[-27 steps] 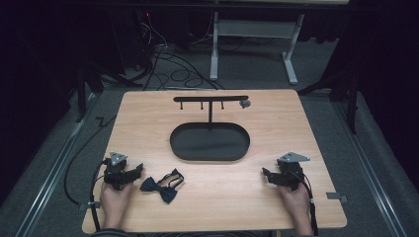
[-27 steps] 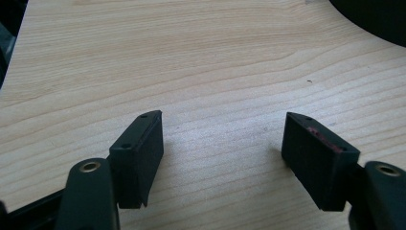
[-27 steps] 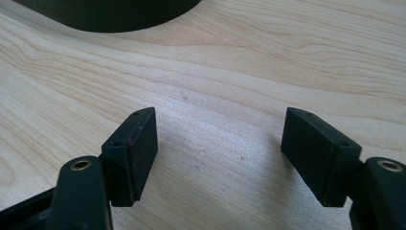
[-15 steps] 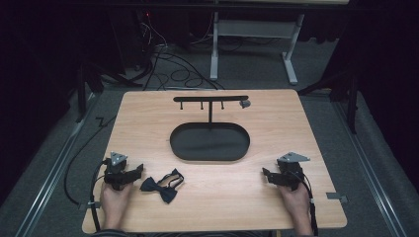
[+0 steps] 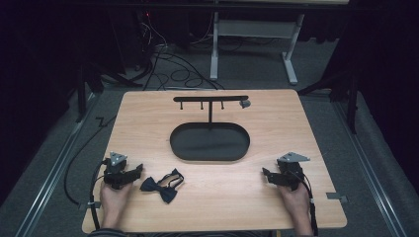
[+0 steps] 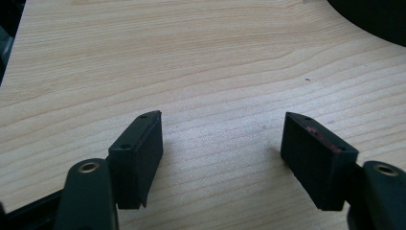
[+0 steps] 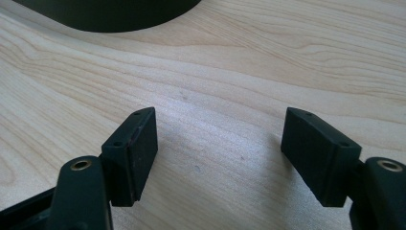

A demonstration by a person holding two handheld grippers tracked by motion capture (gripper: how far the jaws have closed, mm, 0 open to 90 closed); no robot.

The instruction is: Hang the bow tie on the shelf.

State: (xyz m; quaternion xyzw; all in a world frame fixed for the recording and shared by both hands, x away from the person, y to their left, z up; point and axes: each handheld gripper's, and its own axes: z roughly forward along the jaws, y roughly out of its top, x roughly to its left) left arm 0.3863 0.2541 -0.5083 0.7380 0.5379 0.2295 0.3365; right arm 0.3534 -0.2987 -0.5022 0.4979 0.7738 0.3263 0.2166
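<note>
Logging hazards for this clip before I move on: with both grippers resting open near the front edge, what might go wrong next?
The bow tie is soft and lies flat beside the left gripper, so a grab may slip or pinch just one wing. The hanger stand has thin pegs; threading onto them could nudge it. The right gripper sits far from the tie.

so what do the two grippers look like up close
Both are black. The left gripper and right gripper each carry a grey three-cornered plate on top and trail a black cable. Each has two blocky black jaws with small screw holes and brass rivets at the base; one left pad shows reddish marks.
</note>
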